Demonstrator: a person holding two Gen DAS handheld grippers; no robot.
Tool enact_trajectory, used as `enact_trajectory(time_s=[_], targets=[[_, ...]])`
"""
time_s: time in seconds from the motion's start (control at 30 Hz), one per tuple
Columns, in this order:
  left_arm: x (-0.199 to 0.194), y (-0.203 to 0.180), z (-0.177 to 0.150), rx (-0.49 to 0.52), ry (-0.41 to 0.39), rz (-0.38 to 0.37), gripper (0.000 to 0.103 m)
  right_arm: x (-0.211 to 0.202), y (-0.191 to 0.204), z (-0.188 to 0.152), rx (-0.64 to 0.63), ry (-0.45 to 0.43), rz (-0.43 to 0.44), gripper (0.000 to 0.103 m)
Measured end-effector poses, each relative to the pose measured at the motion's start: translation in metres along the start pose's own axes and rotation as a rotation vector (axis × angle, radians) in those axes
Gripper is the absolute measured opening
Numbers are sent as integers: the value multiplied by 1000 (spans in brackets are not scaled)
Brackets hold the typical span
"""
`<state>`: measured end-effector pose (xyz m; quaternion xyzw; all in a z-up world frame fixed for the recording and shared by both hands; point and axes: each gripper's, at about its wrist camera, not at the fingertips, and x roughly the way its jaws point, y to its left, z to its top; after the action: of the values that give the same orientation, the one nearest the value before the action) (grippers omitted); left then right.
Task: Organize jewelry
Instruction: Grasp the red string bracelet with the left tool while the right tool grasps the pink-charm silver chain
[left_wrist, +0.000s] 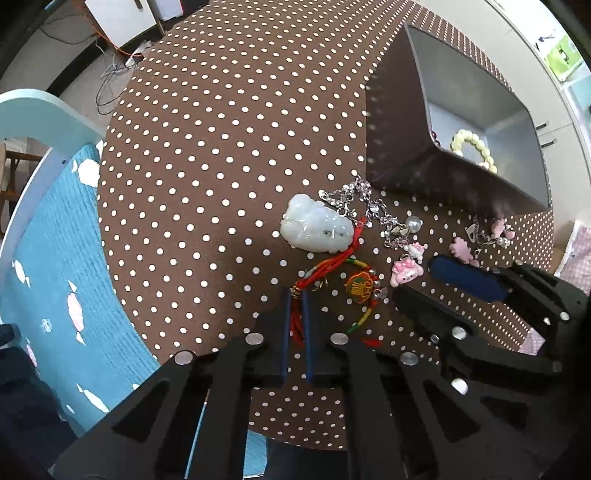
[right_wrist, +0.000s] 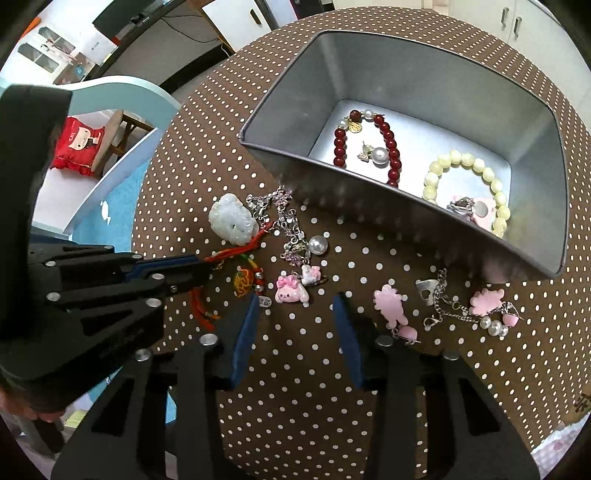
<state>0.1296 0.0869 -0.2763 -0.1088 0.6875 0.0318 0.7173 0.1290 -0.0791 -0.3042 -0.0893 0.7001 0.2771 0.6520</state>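
Note:
My left gripper (left_wrist: 296, 295) is shut on the red cord (left_wrist: 297, 321) of a pale jade pendant (left_wrist: 316, 225), which lies on the dotted cloth; both also show in the right wrist view, the gripper (right_wrist: 201, 271) and the pendant (right_wrist: 232, 219). My right gripper (right_wrist: 295, 301) is open and empty above the cloth, just below a pink bunny charm chain (right_wrist: 290, 290). A grey metal box (right_wrist: 406, 122) holds a red bead bracelet (right_wrist: 388, 147), a cream bead bracelet (right_wrist: 465, 170) and a pearl (right_wrist: 379, 155).
A gold charm on a multicoloured cord (left_wrist: 360, 290) lies by the left fingers. A silver chain with pink flower charms (right_wrist: 458, 306) lies right of the right gripper. A blue chair (left_wrist: 44, 206) stands past the table's left edge.

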Motion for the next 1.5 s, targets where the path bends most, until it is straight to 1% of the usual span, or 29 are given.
enact_trajectory(time_s=[0.07, 0.13, 0.2, 0.33, 0.47, 0.6, 0.67, 0.7, 0.73, 0.77, 0.97, 1.03, 1.1, 1.13, 1.17, 1.2, 1.23, 1.3, 1.37, 1.4, 1.43, 1.47, 1.5], targets=[[-4, 8, 5, -17, 2, -15, 5, 3, 6, 2, -21, -17, -24, 32], [-5, 12, 3, -42, 4, -38, 4, 4, 9, 4, -35, -25, -22, 29], [-9, 18, 5, -58, 1, -58, 3, 6, 11, 5, -44, -34, -28, 28], [-11, 24, 7, -63, -6, -62, 3, 8, 16, 3, -89, -51, -75, 19], [-9, 27, 7, -68, -8, -72, 3, 10, 16, 1, -98, -52, -81, 18], [-17, 22, 12, -74, -28, -76, 3, 11, 13, 2, -87, -43, -72, 18], [-23, 23, 16, -81, -42, -94, 2, 9, 12, 3, -79, -42, -65, 16], [-26, 21, 17, -83, -47, -101, 2, 8, 13, 3, -80, -45, -61, 14], [-30, 21, 19, -83, -56, -108, 2, 6, 14, 4, -81, -44, -61, 2], [-35, 16, 22, -81, -61, -109, 2, 3, 12, 2, -80, -45, -60, 1], [-51, 8, 31, -59, -99, -113, 2, -4, 6, -1, -67, -57, -43, 0], [-54, 4, 32, -53, -104, -116, 2, -2, 5, -1, -66, -29, -27, 1], [-56, 3, 31, -50, -107, -113, 2, 2, 3, -2, -46, -7, -54, 7], [-56, 3, 29, -52, -107, -113, 2, 3, 1, -2, -29, -7, -43, 12], [-56, 1, 28, -55, -108, -114, 2, 2, 0, -1, -21, -16, -37, 22], [-56, 0, 26, -59, -107, -115, 2, 1, 1, 1, -18, -25, -44, 28], [-56, 0, 24, -62, -104, -115, 2, -1, 1, 2, -18, -32, -53, 36], [-55, 1, 21, -67, -101, -115, 2, 0, 1, 5, -15, -42, -39, 36], [-54, 2, 19, -70, -98, -117, 2, 3, 1, 7, -15, -39, -43, 30], [-53, 3, 18, -73, -96, -118, 2, 3, 2, 7, -19, -46, -50, 29], [-52, 4, 17, -75, -95, -118, 2, 5, 3, 7, -29, -43, -36, 18], [-52, 5, 16, -80, -94, -119, 2, 7, 5, 9, -33, -41, -32, 13], [-51, 7, 15, -86, -94, -120, 2, 7, 6, 9, -39, -46, -35, 12]])
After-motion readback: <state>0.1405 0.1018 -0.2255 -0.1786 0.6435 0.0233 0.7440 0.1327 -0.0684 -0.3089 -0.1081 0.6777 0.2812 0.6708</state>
